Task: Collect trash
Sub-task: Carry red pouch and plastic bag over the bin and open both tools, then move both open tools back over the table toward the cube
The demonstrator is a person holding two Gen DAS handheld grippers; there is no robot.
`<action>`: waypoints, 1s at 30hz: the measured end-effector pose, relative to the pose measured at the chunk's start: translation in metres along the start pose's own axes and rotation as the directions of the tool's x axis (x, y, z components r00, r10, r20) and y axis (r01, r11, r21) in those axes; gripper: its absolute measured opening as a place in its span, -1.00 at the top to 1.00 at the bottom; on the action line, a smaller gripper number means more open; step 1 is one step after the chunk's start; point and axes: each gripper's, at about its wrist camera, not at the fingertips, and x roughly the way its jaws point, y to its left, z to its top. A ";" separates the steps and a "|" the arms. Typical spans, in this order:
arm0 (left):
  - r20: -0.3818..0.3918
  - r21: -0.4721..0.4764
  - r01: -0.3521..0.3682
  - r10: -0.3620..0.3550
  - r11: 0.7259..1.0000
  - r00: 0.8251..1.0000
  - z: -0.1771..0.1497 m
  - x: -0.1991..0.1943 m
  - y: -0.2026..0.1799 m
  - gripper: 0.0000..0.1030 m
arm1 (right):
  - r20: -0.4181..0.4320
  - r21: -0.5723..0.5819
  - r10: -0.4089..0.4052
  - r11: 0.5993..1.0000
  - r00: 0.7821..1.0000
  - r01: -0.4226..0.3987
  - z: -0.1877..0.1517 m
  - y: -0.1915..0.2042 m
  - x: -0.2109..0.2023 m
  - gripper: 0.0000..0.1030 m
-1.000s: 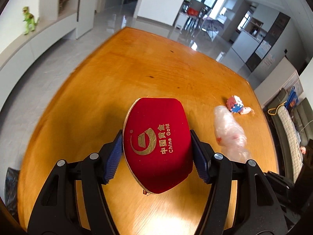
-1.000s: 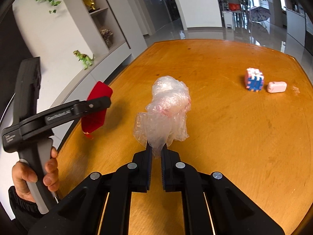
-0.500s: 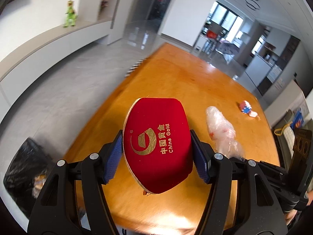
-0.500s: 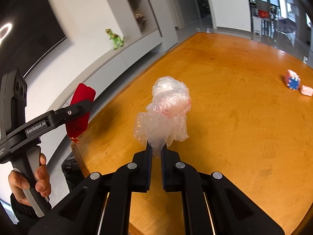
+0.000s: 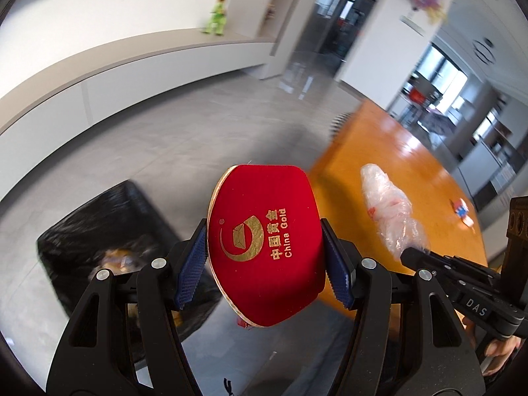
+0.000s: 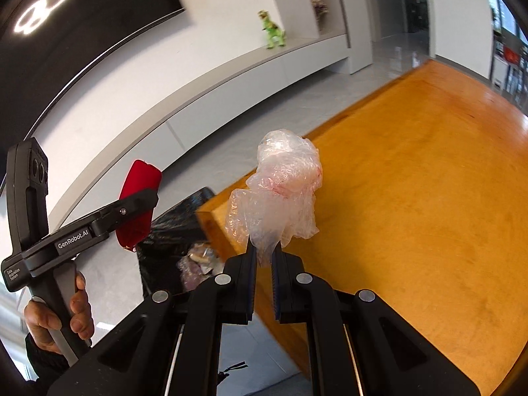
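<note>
My left gripper (image 5: 265, 264) is shut on a red velvet "China Gold" pouch (image 5: 264, 241) and holds it in the air past the table's corner, above the floor. The pouch also shows in the right wrist view (image 6: 138, 201). My right gripper (image 6: 263, 264) is shut on a crumpled clear plastic bag (image 6: 280, 198), held above the table's corner; the bag also shows in the left wrist view (image 5: 389, 214). A bin lined with a black bag (image 5: 99, 231) stands on the floor below left, with trash inside; it also shows in the right wrist view (image 6: 178, 231).
The orange wooden table (image 6: 412, 181) fills the right side. A small pink and blue box (image 5: 460, 206) with a pale item beside it lies far on the table. A green dinosaur toy (image 6: 272, 29) stands on a white wall ledge. Grey floor lies to the left.
Both grippers have swung left, off the table toward its corner. The black bin has come into view below. Both keep their hold on the pouch and the plastic bag.
</note>
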 end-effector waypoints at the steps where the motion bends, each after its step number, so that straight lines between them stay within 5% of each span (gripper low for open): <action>1: 0.004 -0.018 -0.012 0.013 1.000 1.000 -0.002 -0.004 0.009 -0.22 | -0.010 -0.018 0.014 1.000 1.000 -0.014 0.001 0.010 0.005 0.82; 21: 0.013 -0.305 -0.206 0.220 0.930 0.975 -0.035 -0.047 0.140 -0.23 | -0.177 -0.191 0.147 0.965 0.973 -0.181 0.013 0.127 0.089 0.82; 24: 0.010 -0.328 -0.213 0.229 0.920 0.973 -0.037 -0.048 0.147 -0.25 | -0.221 -0.209 0.199 0.946 0.955 -0.246 0.013 0.140 0.099 0.78; 25: 0.011 -0.337 -0.206 0.222 0.919 0.975 -0.038 -0.049 0.149 -0.39 | -0.237 -0.215 0.219 0.938 0.947 -0.271 0.014 0.145 0.102 0.34; 26: 0.009 -0.355 -0.193 0.210 0.915 0.978 -0.038 -0.049 0.151 -0.58 | -0.240 -0.222 0.215 0.937 0.947 -0.269 0.016 0.149 0.104 -0.63; 27: 0.006 -0.376 -0.189 0.206 0.907 0.978 -0.036 -0.050 0.154 -0.88 | -0.227 -0.222 0.202 0.942 0.953 -0.253 0.017 0.149 0.104 -0.89; 30: 0.004 -0.461 -0.211 0.240 0.862 0.971 -0.037 -0.056 0.165 -0.88 | -0.171 -0.214 0.202 0.948 0.964 -0.237 0.019 0.145 0.096 -0.91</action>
